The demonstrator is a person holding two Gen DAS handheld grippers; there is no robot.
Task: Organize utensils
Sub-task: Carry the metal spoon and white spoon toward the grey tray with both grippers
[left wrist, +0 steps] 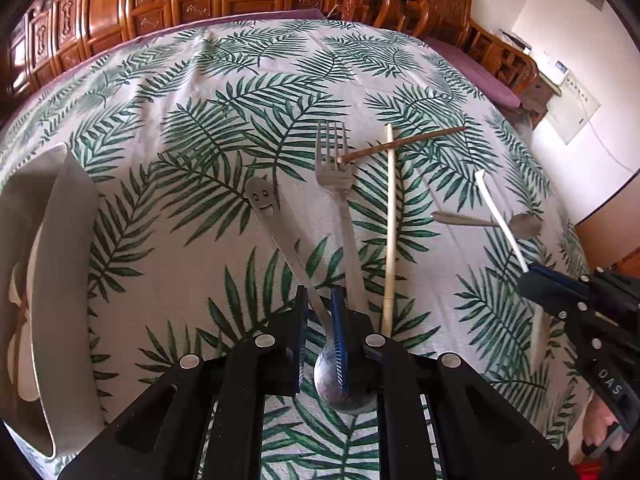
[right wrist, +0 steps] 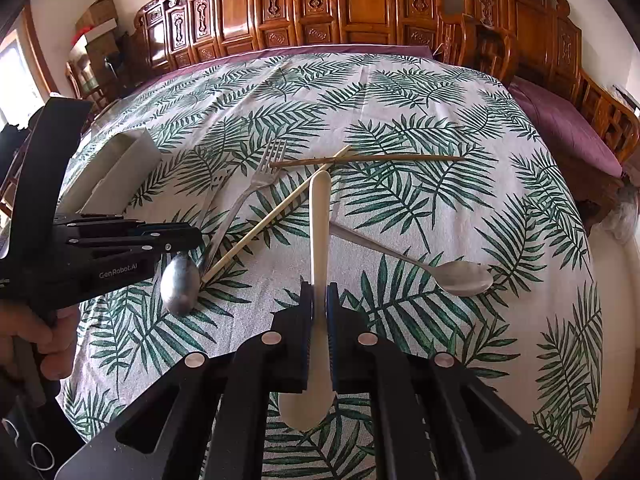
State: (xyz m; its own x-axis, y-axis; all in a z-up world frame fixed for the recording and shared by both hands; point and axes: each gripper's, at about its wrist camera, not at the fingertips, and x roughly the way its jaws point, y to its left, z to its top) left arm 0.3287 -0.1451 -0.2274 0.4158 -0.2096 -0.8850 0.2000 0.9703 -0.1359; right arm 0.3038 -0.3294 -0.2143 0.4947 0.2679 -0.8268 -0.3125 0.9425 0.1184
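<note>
**Both grippers hold spoons over leaf-print table**

The left gripper (left wrist: 318, 312) has its jaws closed on the handle of a steel spoon (left wrist: 340, 384), gripping just above the bowl; the handle's far end, cut with a smiling face, points toward the table's far edge. The right gripper (right wrist: 319, 300) is clamped on a white spoon (right wrist: 318, 240), bowl nearest the camera and handle pointing away. From the left wrist view, the white spoon's handle (left wrist: 502, 220) slants up out of the right gripper (left wrist: 532, 276) at the table's right side.

Loose utensils lie near the middle of the tablecloth (right wrist: 460, 92). A fork (left wrist: 338, 184) lies lengthwise beside the left gripper, tines toward the far edge. Just right of it lies a pale chopstick (left wrist: 390, 224), crossed near its far end by a brown chopstick (left wrist: 404, 142) whose tip touches the fork's tines. A second steel spoon (right wrist: 464, 276) lies toward the right edge, its handle passing behind the white spoon. A white tray (left wrist: 60, 240) stands at the left edge; what is inside cannot be made out clearly. Carved wooden chairs (right wrist: 360, 4) line the far side.
</note>
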